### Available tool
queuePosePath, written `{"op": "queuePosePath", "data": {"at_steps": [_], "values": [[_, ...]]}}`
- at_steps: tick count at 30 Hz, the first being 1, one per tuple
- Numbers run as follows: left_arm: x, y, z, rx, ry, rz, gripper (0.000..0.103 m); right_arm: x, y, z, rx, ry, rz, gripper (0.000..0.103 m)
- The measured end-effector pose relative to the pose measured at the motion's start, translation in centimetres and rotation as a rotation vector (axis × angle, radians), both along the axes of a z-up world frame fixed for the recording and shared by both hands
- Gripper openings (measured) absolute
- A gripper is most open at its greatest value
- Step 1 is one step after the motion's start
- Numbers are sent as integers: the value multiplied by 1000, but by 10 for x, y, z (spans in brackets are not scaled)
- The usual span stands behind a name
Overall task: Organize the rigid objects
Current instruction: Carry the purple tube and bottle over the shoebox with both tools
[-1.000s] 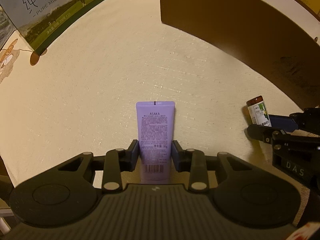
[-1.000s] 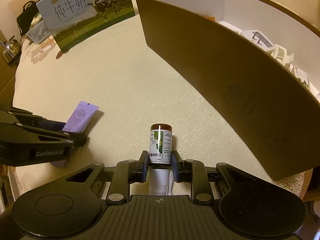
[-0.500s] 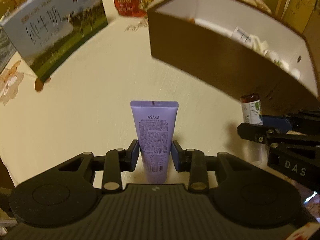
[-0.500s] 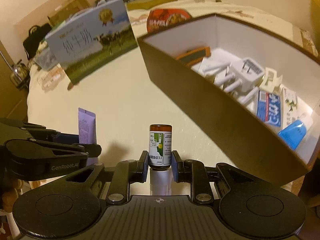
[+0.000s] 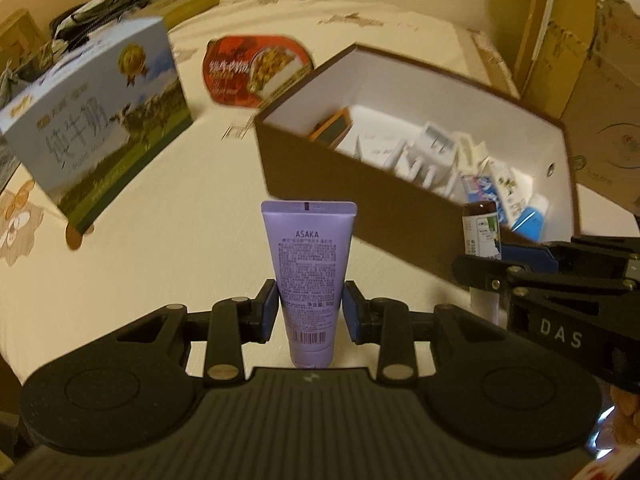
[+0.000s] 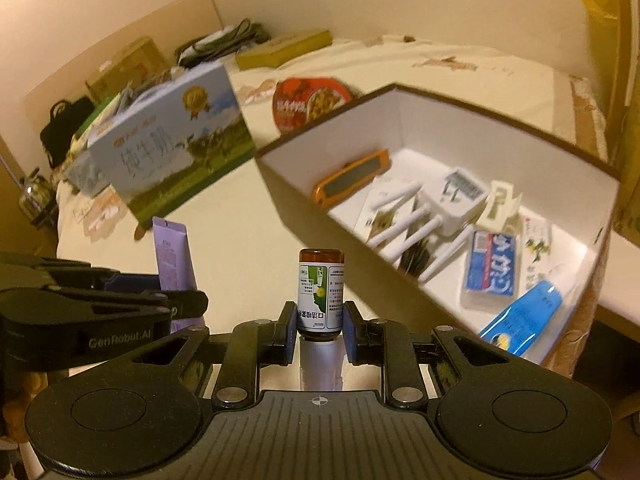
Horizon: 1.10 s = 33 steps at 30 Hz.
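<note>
While the left gripper (image 5: pixel 310 312) clamps a purple tube (image 5: pixel 308 272) above the table (image 5: pixel 168 240), the right gripper (image 6: pixel 318 334) pinches a brown bottle (image 6: pixel 321 292) beside the open box (image 6: pixel 340 216)

Side-by-side wrist views toward box (image 5: pixel 360 184)

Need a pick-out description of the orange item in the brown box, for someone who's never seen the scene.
Find the big open brown cardboard box with white inside on the cream tablecloth. In its far left corner, leaning on the wall, sits a flat orange-framed device with a dark screen. It is the only orange item; its neighbours are white plugs and blue packets.
</note>
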State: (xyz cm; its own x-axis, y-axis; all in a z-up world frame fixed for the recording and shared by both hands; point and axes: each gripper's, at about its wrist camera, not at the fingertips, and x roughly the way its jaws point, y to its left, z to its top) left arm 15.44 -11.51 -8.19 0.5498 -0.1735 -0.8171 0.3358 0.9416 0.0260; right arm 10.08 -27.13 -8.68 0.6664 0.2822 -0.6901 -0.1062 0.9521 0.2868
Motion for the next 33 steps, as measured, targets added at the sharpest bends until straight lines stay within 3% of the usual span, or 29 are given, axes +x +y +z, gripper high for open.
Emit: {"op": "queuePosePath", "data": {"at_steps": [9,16,22,33], "values": [[13,-41,35,-57,-76,-77,30,13,-41,35,-5,-86,-109,20],[36,-83,52,-100,-125,-144,30,29,-78,44,-10,-113,-203,20],[55,-115,46,-112,-118,-189,30,44,-103,39,-17,-111,-262,20],[75,-146,14,-94,-34,-212,30,57,-123,13,-46,-53,-295,20]]}}
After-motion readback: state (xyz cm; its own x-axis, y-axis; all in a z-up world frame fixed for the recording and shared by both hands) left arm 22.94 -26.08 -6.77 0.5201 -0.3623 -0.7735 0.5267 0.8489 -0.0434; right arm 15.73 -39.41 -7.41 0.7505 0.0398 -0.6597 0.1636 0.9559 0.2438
